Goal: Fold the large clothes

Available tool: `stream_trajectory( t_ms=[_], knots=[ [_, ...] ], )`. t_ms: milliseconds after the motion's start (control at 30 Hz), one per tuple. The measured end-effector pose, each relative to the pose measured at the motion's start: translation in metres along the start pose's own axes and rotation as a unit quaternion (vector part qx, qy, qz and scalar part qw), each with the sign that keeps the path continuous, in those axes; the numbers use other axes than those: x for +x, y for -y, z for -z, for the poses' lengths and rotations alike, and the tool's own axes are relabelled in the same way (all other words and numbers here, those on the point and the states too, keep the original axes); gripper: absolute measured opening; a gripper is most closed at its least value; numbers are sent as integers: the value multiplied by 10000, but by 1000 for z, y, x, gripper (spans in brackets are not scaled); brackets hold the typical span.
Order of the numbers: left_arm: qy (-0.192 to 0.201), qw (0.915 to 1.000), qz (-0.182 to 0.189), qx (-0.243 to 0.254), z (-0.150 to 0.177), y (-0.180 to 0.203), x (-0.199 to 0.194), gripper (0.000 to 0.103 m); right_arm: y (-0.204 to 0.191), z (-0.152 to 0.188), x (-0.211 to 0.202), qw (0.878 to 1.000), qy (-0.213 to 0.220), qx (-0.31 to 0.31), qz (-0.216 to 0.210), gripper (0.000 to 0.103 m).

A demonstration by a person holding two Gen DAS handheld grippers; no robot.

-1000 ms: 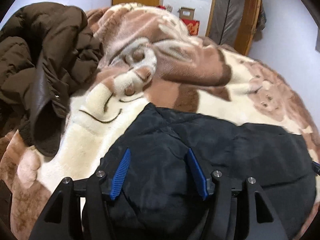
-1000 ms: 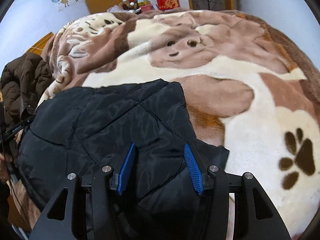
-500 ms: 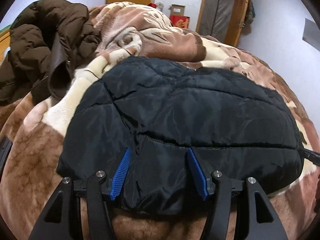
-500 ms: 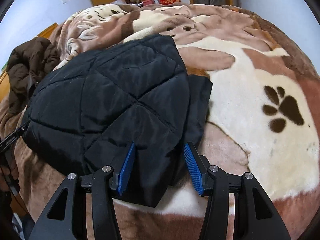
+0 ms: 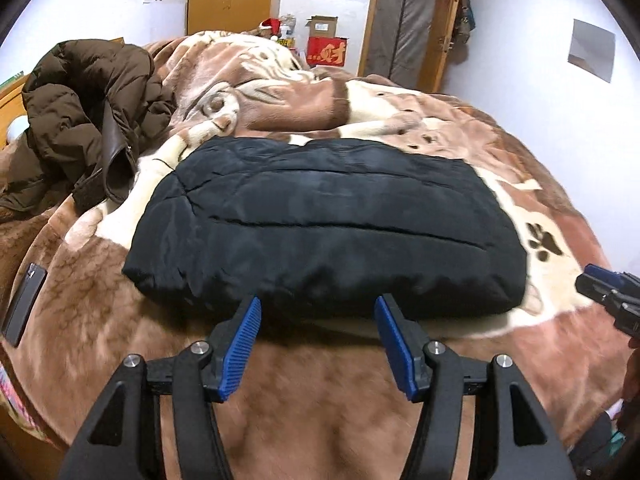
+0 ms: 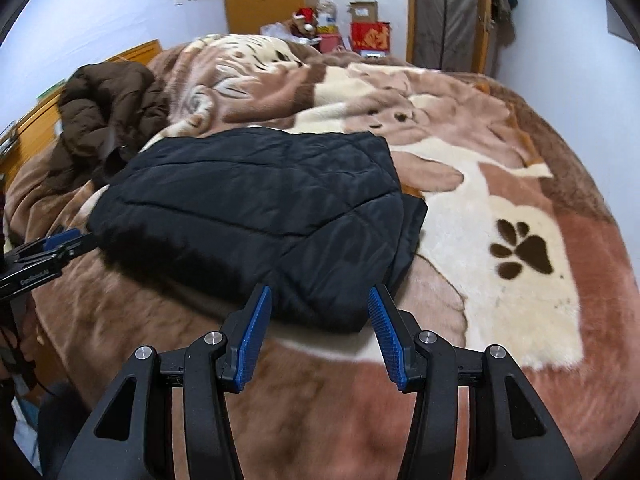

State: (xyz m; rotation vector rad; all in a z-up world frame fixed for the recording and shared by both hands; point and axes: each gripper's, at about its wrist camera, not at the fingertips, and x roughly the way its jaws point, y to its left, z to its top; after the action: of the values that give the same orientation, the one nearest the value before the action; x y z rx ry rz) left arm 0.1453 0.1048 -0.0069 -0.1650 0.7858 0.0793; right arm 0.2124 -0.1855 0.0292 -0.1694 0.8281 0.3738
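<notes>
Currently black jacket [image 5: 320, 224] lies folded on the bed [image 5: 400, 392], clear of both grippers. Left gripper [image 5: 318, 334] fingers opening, right gripper [image 6: 318, 326] released, both empty. Puffy, soft, slick shell: pinch a thick folded edge.

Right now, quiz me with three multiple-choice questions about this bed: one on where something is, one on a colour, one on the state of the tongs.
1. Where does the brown coat lie relative to the black jacket?
A. on top of it
B. apart, beside it
C. under it

2. What colour are the tong pads?
A. blue
B. red
C. green

3. What do the left tongs hold?
A. jacket
B. blanket
C. nothing

Answers: 1 B, blanket shows between them; 2 A, both pairs have blue pads; 3 C, jaws opening, jacket lies beyond the tips.
</notes>
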Motion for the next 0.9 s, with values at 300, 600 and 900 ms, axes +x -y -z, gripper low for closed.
stream_trajectory(
  t_ms=[300,600,900],
  knots=[
    [-12,9999,105,-70,42,38,-59,70,-19,41,-61,9999,137,-3,-82,52],
    [-60,10000,12,40,78,63,-98,70,-37,72,-97,9996,218,-136,-117,52],
    [-118,9999,118,-3,90,65,-107,70,-49,86,-104,9992,179,-320,-130,52]
  ],
)
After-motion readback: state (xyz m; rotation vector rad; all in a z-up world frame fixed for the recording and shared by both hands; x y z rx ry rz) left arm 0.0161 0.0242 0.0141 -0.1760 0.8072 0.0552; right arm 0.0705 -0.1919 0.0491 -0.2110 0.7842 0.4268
